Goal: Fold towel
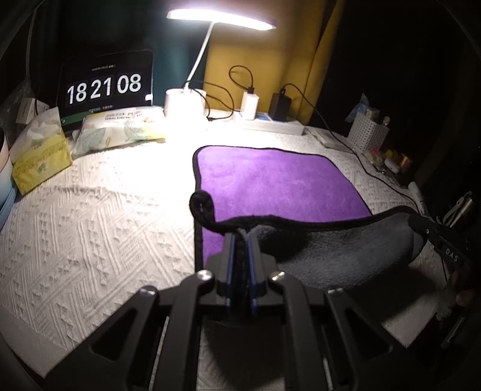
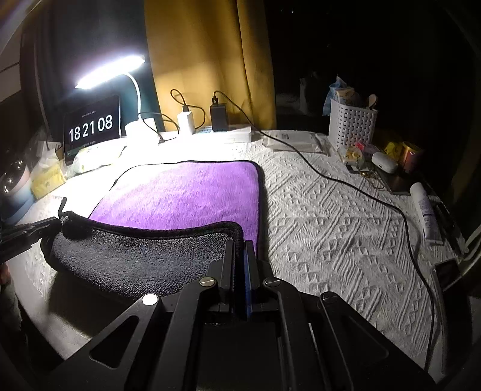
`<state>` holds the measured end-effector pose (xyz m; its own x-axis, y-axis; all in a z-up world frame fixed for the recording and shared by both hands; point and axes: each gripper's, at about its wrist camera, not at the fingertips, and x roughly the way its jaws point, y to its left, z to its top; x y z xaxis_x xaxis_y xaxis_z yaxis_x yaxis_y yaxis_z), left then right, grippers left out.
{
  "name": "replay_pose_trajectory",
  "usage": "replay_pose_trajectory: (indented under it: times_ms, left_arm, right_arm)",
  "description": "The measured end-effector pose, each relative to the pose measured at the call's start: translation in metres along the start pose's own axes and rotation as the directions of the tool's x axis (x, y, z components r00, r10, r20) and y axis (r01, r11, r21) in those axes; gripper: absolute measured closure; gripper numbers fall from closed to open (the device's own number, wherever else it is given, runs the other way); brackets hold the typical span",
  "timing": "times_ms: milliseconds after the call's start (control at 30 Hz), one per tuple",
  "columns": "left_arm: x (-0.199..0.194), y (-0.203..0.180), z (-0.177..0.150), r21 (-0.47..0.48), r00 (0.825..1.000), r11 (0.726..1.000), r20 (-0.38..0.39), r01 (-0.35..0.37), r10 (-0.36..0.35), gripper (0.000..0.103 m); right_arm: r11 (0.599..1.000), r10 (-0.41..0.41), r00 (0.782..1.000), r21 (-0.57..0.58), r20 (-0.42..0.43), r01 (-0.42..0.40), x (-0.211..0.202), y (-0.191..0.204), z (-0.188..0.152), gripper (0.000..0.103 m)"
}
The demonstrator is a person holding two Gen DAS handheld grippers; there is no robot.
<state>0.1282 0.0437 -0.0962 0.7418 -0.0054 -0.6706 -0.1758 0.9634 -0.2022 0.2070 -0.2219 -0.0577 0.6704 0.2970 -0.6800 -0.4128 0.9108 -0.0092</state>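
Note:
A towel, purple on top and dark grey underneath, with black trim, lies on a white textured cloth. Its near edge is lifted and turned over, so the grey side shows. My left gripper is shut on the towel's near left corner. My right gripper is shut on the near right corner. The purple face and grey underside also show in the right wrist view. Each gripper shows in the other's view, the right one and the left one, both holding the raised edge.
A lit desk lamp, a clock screen, tissue packs, chargers and a power strip stand at the back. A black cable runs across the cloth on the right. A white basket, small items and a tube line the right edge.

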Motion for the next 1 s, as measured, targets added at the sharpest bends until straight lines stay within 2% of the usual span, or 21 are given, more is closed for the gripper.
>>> replay_pose_trajectory:
  times_ms: [433,1000]
  left_arm:
    - [0.004,0.001,0.023,0.002,0.999,1.0,0.052,0.011,-0.011,0.095]
    - [0.01,0.005,0.053,0.009,0.993,1.0,0.117,0.008,-0.009,0.095]
  right_arm:
    - [1.0,-0.016,0.998,-0.026,0.06,0.018,0.001,0.002,0.025,0.098]
    - [0.999,-0.018,0.995,-0.031,0.095,0.021,0.014,0.001,0.049,0.098]
